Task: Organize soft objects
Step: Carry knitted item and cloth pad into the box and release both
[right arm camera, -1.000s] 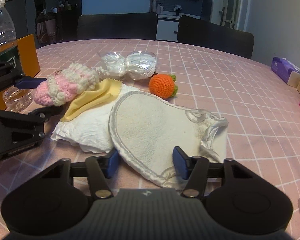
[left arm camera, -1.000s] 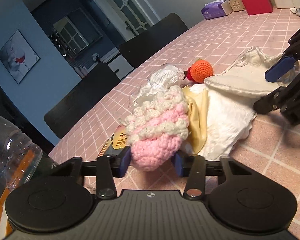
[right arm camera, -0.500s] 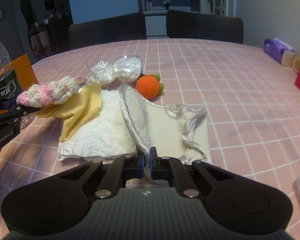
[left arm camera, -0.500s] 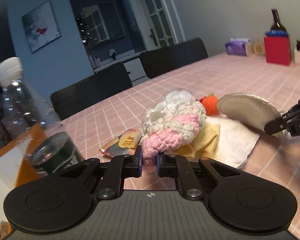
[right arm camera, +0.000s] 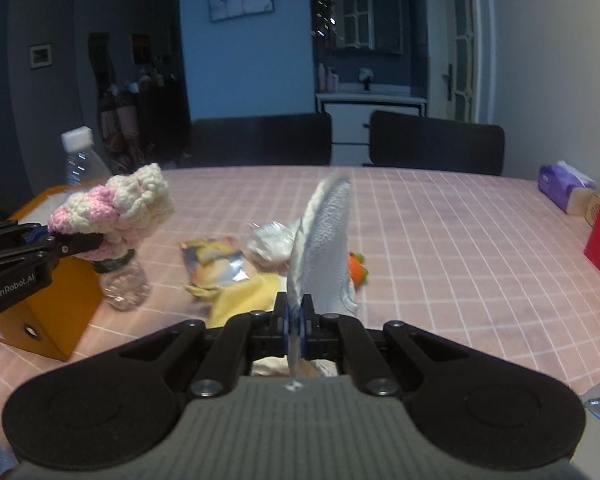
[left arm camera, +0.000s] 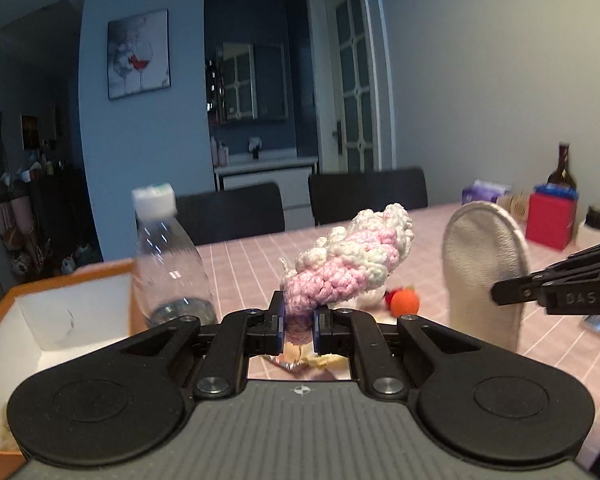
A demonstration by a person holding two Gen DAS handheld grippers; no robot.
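Note:
My left gripper [left arm camera: 299, 322] is shut on a pink and white crocheted piece [left arm camera: 352, 260] and holds it in the air above the table; it also shows in the right wrist view [right arm camera: 116, 208]. My right gripper [right arm camera: 296, 320] is shut on the edge of a cream bib-like cloth [right arm camera: 324, 240], lifted upright; the cloth shows at the right in the left wrist view [left arm camera: 486, 272]. An orange crocheted fruit [left arm camera: 405, 302] lies on the pink checked tablecloth [right arm camera: 440, 232], with a yellow cloth [right arm camera: 246, 298] near it.
An orange box [left arm camera: 60, 312] with a white inside stands at the left, a clear plastic bottle [left arm camera: 168, 268] beside it. A snack packet [right arm camera: 214, 260] and a clear-wrapped white bundle [right arm camera: 270, 238] lie mid-table. A red box [left arm camera: 550, 220], tissue pack [right arm camera: 564, 186] and dark bottle [left arm camera: 562, 170] stand far right.
Both grippers have closed and risen. The left lifted the crocheted piece off the table. The right lifted the cream cloth upright.

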